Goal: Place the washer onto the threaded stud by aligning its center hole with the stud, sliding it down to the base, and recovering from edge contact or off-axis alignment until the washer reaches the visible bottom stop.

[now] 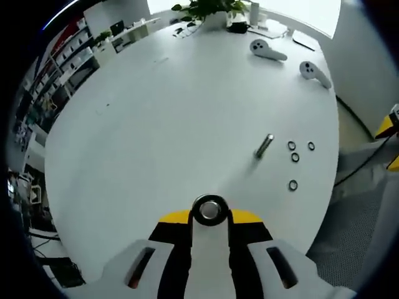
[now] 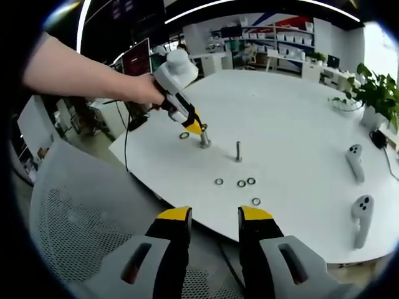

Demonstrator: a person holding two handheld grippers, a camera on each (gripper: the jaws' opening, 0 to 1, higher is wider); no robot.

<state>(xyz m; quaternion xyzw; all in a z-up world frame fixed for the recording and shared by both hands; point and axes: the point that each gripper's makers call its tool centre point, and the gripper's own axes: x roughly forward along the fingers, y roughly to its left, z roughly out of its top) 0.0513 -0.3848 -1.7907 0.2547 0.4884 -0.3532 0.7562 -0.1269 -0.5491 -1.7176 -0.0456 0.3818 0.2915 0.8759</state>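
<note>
The left gripper [image 2: 194, 126] clamped a stud [image 1: 209, 210] upright on the bench [image 1: 156, 137]; the right gripper [image 2: 215, 215], fingers apart, should fetch a washer [image 2: 241, 184] at twelve o'clock.

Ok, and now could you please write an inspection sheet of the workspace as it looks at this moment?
Surface: round white table, no spills seen.
Job's things: two upright studs, one at the left gripper's tip, the other standing free; one washer beside the first stud, four loose washers near the table edge.
Clutter: two white controllers, potted plant.
Grippers: left gripper over a stud's top, grip unclear; right gripper open, empty, off the table edge.
Cables: black cable hanging below the person's hand.
Surroundings: mesh chair, shelves behind.
</note>
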